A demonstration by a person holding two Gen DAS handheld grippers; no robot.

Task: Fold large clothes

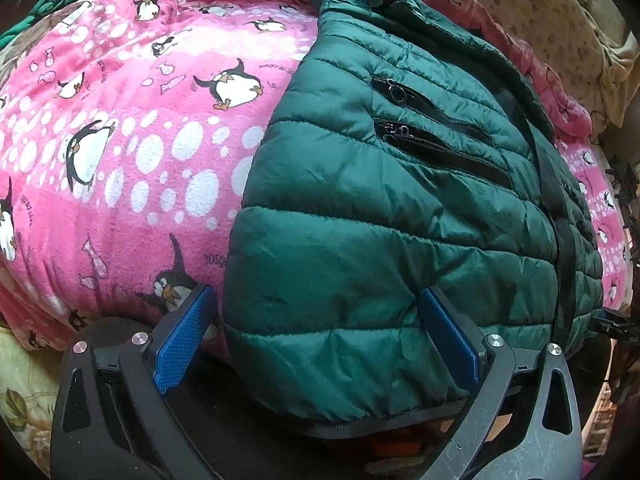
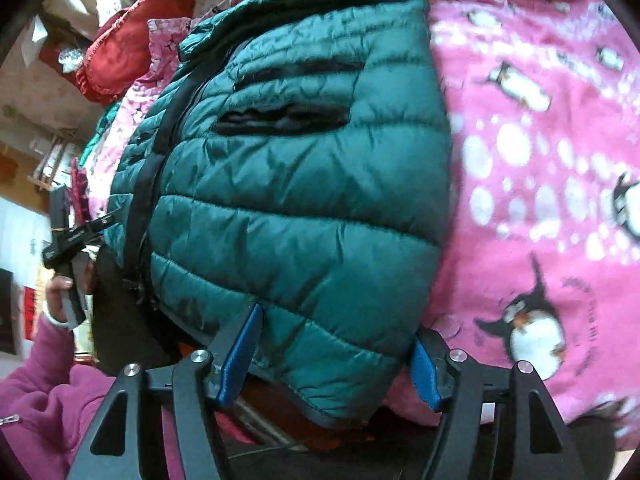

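On the bed: green quilted jacket [image 1: 400,220] lies flat on a pink penguin blanket [image 1: 120,152], hem toward both cameras.
Jacket front: black centre zip closed; two zipped chest pockets [image 1: 432,140] visible.
Left gripper [image 1: 316,340]: fingers wide apart, blue pads [image 1: 180,344] straddling the hem corner, not clamped.
Right gripper [image 2: 336,354]: fingers apart, either side of the opposite hem corner.
Background: red cushion [image 2: 128,44] beyond the collar.
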